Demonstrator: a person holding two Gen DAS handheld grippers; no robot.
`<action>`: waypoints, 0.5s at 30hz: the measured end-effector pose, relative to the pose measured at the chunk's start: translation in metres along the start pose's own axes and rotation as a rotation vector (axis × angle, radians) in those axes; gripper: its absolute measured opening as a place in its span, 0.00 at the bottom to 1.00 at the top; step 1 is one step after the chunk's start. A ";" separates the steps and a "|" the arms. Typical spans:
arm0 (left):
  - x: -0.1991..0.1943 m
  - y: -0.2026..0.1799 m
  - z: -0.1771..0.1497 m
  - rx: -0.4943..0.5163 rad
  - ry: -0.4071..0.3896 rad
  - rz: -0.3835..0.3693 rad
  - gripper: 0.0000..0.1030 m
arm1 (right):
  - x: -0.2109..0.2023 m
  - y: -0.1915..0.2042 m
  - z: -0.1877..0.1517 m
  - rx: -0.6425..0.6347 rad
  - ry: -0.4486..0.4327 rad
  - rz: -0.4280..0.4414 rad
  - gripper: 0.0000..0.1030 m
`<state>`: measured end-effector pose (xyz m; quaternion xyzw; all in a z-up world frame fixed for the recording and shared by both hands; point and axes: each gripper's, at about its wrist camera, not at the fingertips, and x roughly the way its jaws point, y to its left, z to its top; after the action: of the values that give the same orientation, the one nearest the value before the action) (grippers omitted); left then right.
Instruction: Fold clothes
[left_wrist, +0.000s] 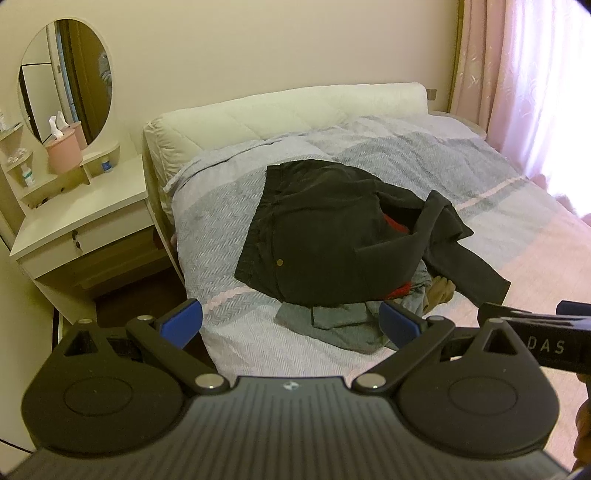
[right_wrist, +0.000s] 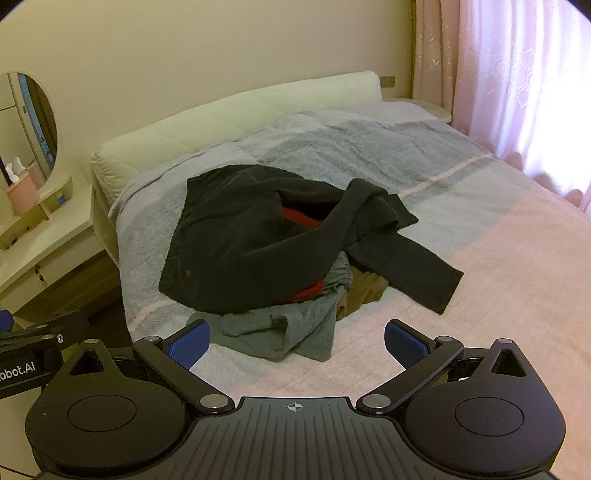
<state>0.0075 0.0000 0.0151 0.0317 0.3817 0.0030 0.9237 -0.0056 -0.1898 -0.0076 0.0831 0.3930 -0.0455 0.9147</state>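
Dark, heavy-looking jacket (right_wrist: 258, 236) sprawled atop a heap of clothes (right_wrist: 280, 325) mid-bed (right_wrist: 480, 295), sleeve trailing right. Likely soft, limp, bulky; best pinched at collar or sleeve cuff (right_wrist: 439, 291). Left claw (left_wrist: 291, 321) and right claw (right_wrist: 295, 343) both spread wide, empty, short of the pile.

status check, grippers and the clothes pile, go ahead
Left gripper open, empty; right gripper open, empty. Clothes pile unfolded on bed, black garment on top. Approach looks clear.
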 end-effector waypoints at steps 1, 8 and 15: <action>0.000 0.000 0.000 -0.001 0.001 0.001 0.98 | 0.000 0.000 0.000 0.000 0.001 0.002 1.00; 0.001 -0.003 -0.009 -0.011 0.000 0.017 0.98 | 0.001 0.000 0.000 -0.010 0.001 0.016 1.00; 0.000 -0.006 -0.016 -0.017 -0.003 0.036 0.98 | 0.001 -0.001 -0.001 -0.014 -0.004 0.033 1.00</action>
<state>-0.0043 -0.0046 0.0037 0.0304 0.3797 0.0227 0.9243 -0.0057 -0.1906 -0.0095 0.0832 0.3899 -0.0277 0.9167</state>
